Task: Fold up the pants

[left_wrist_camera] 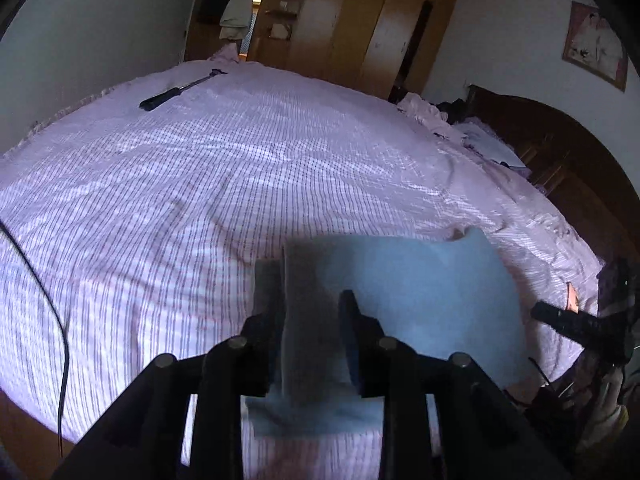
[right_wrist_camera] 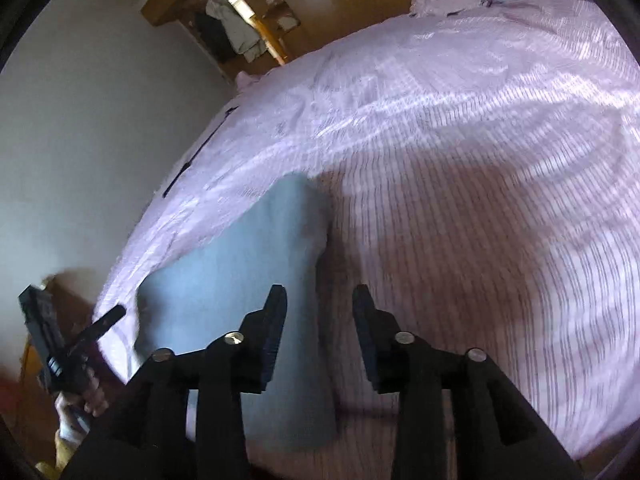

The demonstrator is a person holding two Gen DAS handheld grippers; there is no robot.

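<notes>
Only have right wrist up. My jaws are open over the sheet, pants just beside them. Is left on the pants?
Observer: Looks like it. In the left wrist view a fold of the pants stands up between the fingers of the left gripper and fills the gap.
Operator: Anything loose on left's side?
Observer: A black cable crosses the bedsheet at the left edge of that view.
Operator: Any landmark for the head end?
Observer: A framed picture hangs on the wall at the upper right.
</notes>
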